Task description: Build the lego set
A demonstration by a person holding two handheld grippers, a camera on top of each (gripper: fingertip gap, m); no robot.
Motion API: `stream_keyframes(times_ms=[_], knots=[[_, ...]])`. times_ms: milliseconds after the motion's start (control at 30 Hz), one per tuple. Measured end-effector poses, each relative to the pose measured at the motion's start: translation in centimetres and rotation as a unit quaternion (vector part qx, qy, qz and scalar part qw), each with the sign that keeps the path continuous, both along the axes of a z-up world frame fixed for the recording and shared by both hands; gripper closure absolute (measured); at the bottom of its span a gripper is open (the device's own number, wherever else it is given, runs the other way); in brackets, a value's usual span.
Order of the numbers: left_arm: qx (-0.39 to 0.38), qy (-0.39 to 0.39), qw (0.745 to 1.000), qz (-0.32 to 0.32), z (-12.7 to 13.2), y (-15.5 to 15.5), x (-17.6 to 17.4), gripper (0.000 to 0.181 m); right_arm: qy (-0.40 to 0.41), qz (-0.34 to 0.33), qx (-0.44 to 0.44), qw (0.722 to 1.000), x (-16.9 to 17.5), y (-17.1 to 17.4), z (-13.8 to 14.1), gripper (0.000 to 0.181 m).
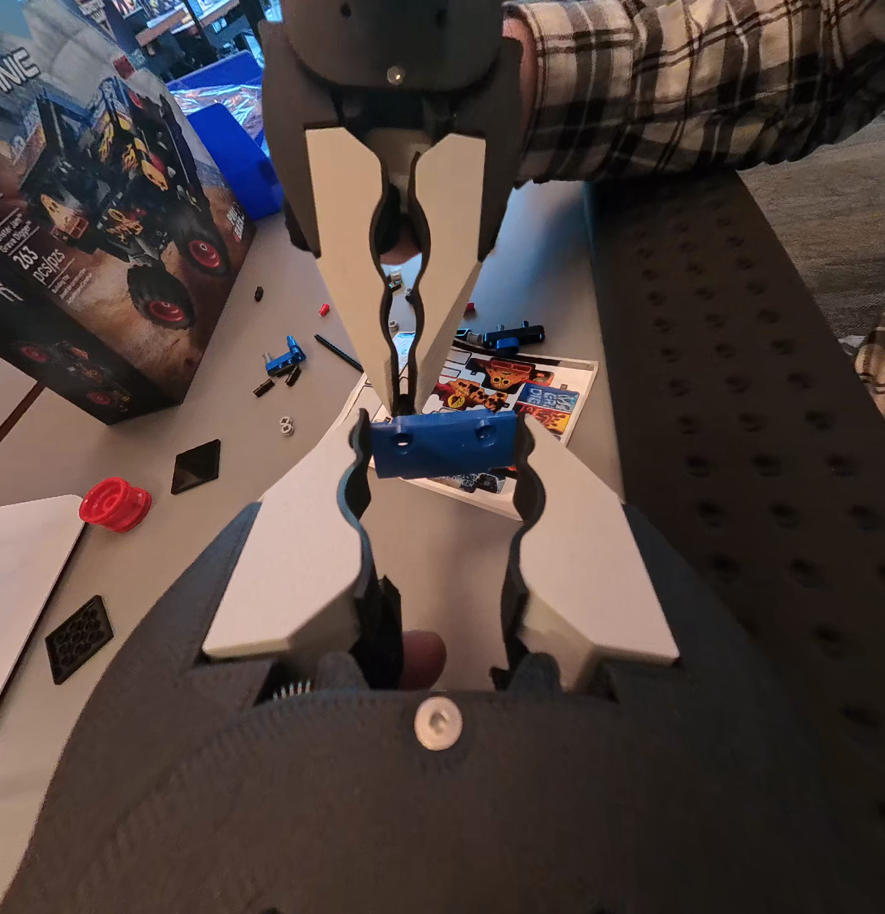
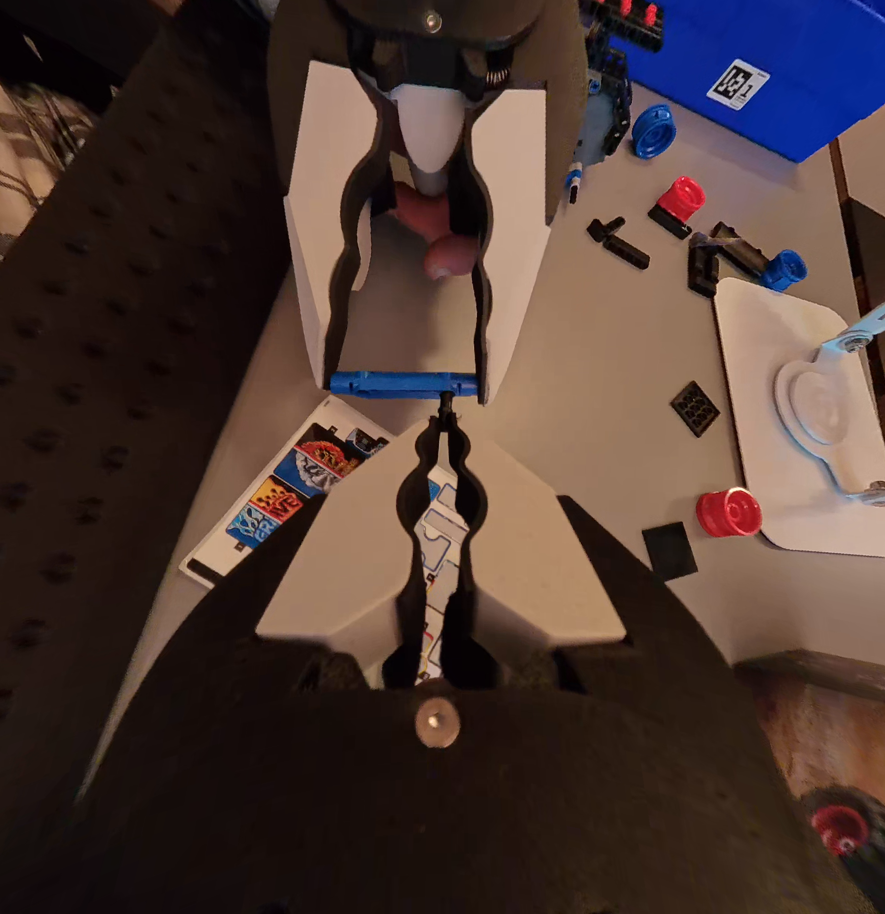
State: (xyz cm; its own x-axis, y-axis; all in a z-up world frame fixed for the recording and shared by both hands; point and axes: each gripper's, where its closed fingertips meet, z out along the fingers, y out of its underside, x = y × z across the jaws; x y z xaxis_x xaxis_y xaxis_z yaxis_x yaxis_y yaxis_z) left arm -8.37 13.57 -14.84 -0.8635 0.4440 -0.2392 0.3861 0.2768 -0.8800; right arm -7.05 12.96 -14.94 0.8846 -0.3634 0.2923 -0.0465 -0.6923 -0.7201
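Your left gripper point(image 1: 443, 445) shows pale grey fingers with black wavy pads, clamping a blue panel point(image 1: 443, 445). Lower left: red wheel hub point(image 1: 115, 503), black tiles. Centre: sticker sheet point(image 1: 509, 395) in orange, yellow, blue. Upper right: your sleeve point(image 1: 677, 84), black-and-white plaid.

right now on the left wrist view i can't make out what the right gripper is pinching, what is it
Observer: The right gripper is shut on a black pin, and the pin's tip meets the edge of the blue piece.
Operator: where along the piece
Observer: Off-centre, toward one end, close to a left gripper finger.
Operator: any blue hub around
Observer: Yes, a blue hub lies beside the blue bin.
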Motion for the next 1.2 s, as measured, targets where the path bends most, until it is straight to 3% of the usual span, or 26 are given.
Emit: stream_keyframes(times_ms=[433, 733, 967, 1200], knots=[[0.033, -0.031, 0.999, -0.004, -1.2, -0.3, -0.5, 0.125, -0.030, -0.005, -0.096, 0.995, -0.1, 0.0, -1.0, 0.180], [0.034, -0.010, 0.999, 0.009, -1.0, -0.6, 0.1, 0.124, 0.003, -0.037, -0.033, 0.999, 0.6, -0.7, -0.3, 0.173], [0.073, 0.001, 0.997, 0.030, -2.5, -0.5, 1.0, 0.124, 0.029, -0.165, 0.004, 0.986, -0.2, -8.6, 1.9, 0.167], [0.111, -0.001, 0.993, 0.033, -4.0, -0.1, 1.2, 0.124, 0.121, -0.272, -0.057, 0.953, -5.3, -16.2, -1.5, 0.167]])
